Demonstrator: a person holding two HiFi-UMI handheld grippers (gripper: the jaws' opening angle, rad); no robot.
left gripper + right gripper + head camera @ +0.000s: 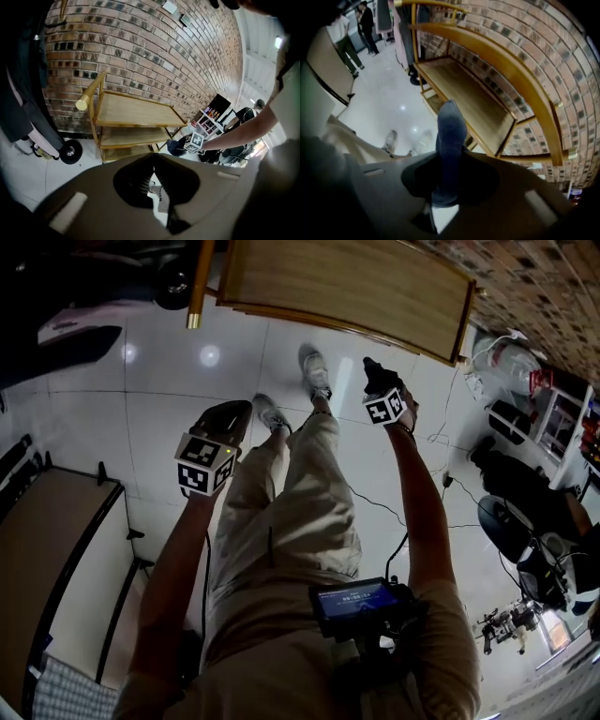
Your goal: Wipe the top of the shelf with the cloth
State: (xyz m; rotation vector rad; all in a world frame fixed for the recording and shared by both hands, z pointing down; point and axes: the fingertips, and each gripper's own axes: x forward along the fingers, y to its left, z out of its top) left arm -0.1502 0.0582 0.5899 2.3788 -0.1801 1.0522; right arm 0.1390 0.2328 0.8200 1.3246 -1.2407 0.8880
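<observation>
My R gripper [449, 157] is clamped mid-bunch on the blue-grey cloth [450, 133], soft, light & floppy I'd guess, its free end poking past the tips, clear of the wooden shelf [469, 96] ahead; my L gripper [153, 161] has jaws together, empty.

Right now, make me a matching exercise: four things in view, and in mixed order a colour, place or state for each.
Things:
1. cloth
2. shelf
3. left gripper
4. floor

Descriptions:
A. white tiles
B. shut, holding nothing
C. wooden, against the brick wall
D. blue, pinched by the right gripper

Pairs: 1-D, 2-C, 3-B, 4-A
</observation>
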